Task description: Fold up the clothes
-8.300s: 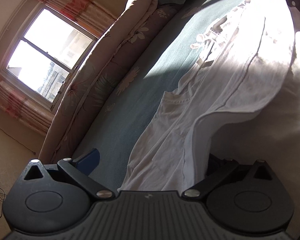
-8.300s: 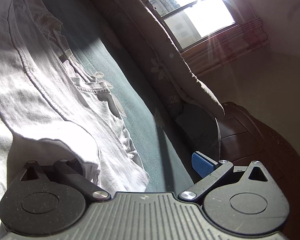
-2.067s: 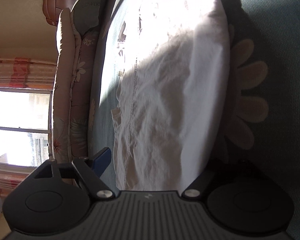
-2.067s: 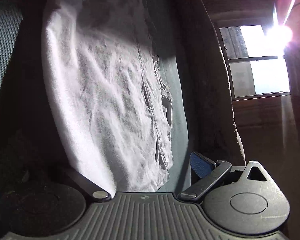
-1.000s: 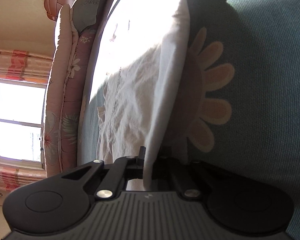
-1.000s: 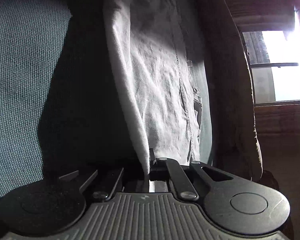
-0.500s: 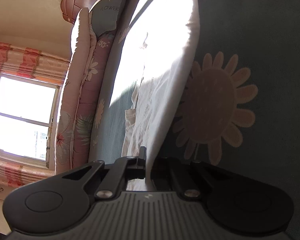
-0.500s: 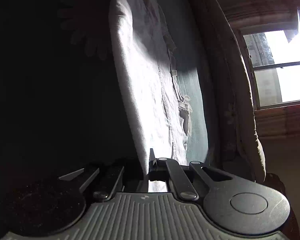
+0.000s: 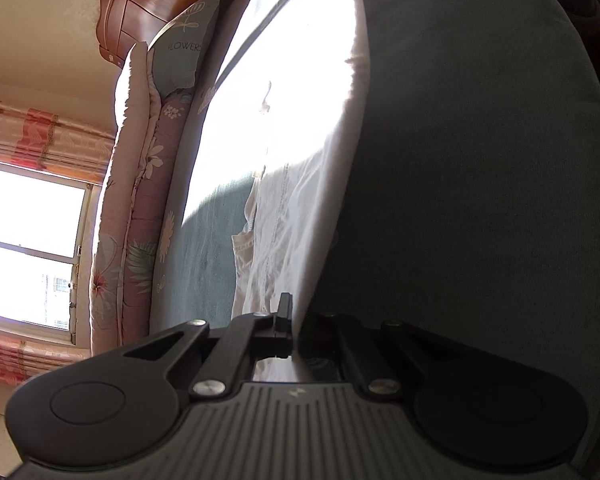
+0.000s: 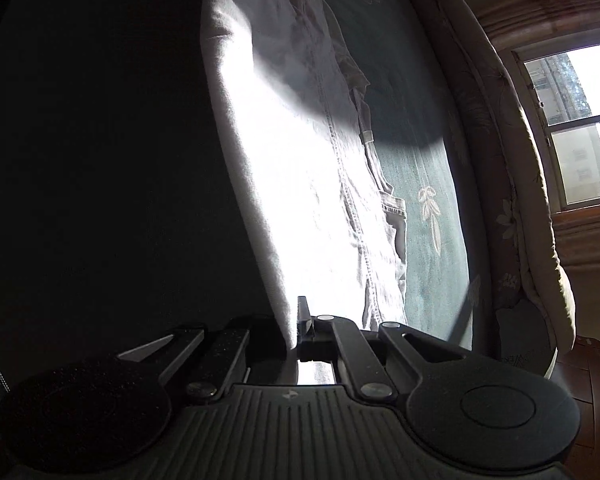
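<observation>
White cotton trousers (image 9: 300, 184) are pinched at their near fold edge by both clamped grippers, left gripper (image 9: 294, 322) and right gripper (image 10: 294, 326), probably so the doubled cloth lifts evenly off the bed (image 9: 480, 160).

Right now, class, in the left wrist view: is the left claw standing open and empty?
No: the left claw is shut on the edge of the white garment, which stretches away from it over the green bedspread.
</observation>
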Demonstrator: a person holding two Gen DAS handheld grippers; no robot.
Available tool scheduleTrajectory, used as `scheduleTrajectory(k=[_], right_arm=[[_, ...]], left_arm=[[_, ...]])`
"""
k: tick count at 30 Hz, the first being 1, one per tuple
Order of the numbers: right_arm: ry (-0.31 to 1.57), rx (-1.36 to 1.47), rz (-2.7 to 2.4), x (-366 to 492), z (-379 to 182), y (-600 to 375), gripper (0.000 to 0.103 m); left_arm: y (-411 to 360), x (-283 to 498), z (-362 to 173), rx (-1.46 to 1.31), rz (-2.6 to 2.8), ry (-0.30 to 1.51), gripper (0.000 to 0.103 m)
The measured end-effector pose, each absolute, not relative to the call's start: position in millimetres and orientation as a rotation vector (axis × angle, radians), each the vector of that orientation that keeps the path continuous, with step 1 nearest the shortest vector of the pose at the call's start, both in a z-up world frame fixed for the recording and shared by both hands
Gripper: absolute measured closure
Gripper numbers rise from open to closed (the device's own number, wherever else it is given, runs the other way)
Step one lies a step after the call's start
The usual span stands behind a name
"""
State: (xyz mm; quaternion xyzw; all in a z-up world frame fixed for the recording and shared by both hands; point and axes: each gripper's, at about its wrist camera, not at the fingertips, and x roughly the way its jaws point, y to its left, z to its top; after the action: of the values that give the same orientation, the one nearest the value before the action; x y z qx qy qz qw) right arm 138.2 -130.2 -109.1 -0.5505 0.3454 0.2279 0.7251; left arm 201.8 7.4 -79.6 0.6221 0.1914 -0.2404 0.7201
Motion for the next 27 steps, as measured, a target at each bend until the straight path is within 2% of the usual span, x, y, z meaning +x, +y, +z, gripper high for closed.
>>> scheduleTrajectory(k=[9,12,14,19,21,23,26,27], right_arm=[[0.805,-1.191,0.524,86,-100,-129,0.097],[0.872,-1.169,0.539,83,-111,-129,0.094],[0.916,-1.17,0.562,77,-115,-131,0.084],[0.98,-1.164,0.555,78,-89,-151,0.083],[0.97,-1.079,0.54,84,-67,-162,0.079],[0.948,-0.936,0.527,93,-42,-168,0.06],[0.917,-0.677,0.511,116,-20,-152,0.053],[0.918,-0.594,0.497,131,-24,-152,0.051]], left_arm=[[9,144,-88,1.355,-0.584,0.478,0.102],[12,139,-95,1.324,-0.612,0.553,0.096],[18,132,-91,1.302,-0.646,0.604,0.095],[39,137,-63,1.177,-0.66,0.73,0.094],[47,151,-43,1.056,-0.635,0.76,0.094],[52,168,-24,0.924,-0.613,0.783,0.094],[49,196,-14,0.726,-0.611,0.815,0.09],[47,206,-14,0.664,-0.614,0.826,0.085]])
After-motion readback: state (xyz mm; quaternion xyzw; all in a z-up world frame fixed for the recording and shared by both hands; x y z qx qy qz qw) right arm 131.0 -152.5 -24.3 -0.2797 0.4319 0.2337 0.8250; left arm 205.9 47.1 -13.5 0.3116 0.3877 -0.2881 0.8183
